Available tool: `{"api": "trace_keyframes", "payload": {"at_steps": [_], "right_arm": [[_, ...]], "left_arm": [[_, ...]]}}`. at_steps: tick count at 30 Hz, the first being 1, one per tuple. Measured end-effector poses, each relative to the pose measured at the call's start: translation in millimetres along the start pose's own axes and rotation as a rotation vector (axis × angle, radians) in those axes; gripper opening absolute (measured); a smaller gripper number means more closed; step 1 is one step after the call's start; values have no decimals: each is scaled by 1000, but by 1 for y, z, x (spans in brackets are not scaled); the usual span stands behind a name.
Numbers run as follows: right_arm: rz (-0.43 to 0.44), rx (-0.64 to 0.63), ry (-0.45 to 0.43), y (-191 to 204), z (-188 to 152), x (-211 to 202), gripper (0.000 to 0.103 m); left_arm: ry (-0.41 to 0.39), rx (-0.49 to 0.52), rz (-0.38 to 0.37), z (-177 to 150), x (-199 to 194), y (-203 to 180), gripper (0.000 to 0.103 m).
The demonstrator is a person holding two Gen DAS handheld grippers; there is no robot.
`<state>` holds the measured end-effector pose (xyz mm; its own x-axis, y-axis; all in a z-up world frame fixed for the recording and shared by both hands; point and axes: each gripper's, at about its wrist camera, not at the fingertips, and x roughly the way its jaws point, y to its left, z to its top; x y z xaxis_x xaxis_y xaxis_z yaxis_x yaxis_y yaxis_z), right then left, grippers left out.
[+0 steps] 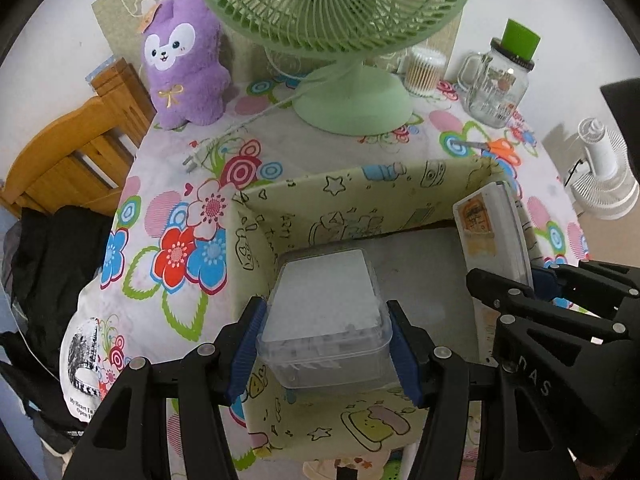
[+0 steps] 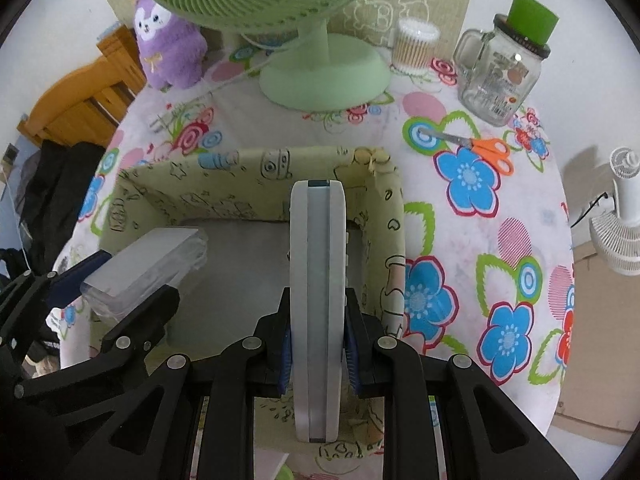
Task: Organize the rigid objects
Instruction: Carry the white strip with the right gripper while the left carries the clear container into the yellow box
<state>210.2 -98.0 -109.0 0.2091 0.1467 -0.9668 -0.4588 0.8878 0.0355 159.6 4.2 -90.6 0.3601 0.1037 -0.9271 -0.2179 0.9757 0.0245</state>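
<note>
Right now both grippers hang over the open storage box, a paper-covered bin with cartoon drawings, standing on the flowered tablecloth.

The left gripper is clamped on a clear plastic container, one blue pad against each long side. Seen from the left wrist, the container's long axis runs from 6 o'clock toward 12 o'clock, away from the camera, lid facing up and slightly tilted. It hovers over the box's near-left part, its near end about above the near wall, and the bare grey floor lies beyond it toward 12 and 1 o'clock.

The right gripper is pinched tight on a flat white device, held on edge so that only its narrow side shows. Its long axis also runs from 6 to 12 o'clock in the right wrist view, the far end reaching toward the box's back wall, just inside the right wall at 3 o'clock. From the container, the device stands at about 3 o'clock, well apart, with open floor between them.

Judging by this, the coming move is a straight drop for each: both things already lie parallel to the side walls, so neither seems to need turning. The near wall under the container is the likeliest snag.
</note>
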Motion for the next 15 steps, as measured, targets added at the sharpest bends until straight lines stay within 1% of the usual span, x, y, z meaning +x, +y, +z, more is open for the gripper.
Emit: {"api": "trace_keyframes", "payload": {"at_steps": [2, 6, 15], "right_arm": [[-3, 0, 16, 0, -1, 6, 24], [-27, -26, 13, 4, -1, 7, 24], [-23, -36, 22, 4, -2, 7, 25]], "left_arm": [[6, 1, 4, -1, 3, 0, 61], [-6, 3, 17, -2, 4, 0, 61], [3, 15, 14, -3, 3, -1, 62]]}}
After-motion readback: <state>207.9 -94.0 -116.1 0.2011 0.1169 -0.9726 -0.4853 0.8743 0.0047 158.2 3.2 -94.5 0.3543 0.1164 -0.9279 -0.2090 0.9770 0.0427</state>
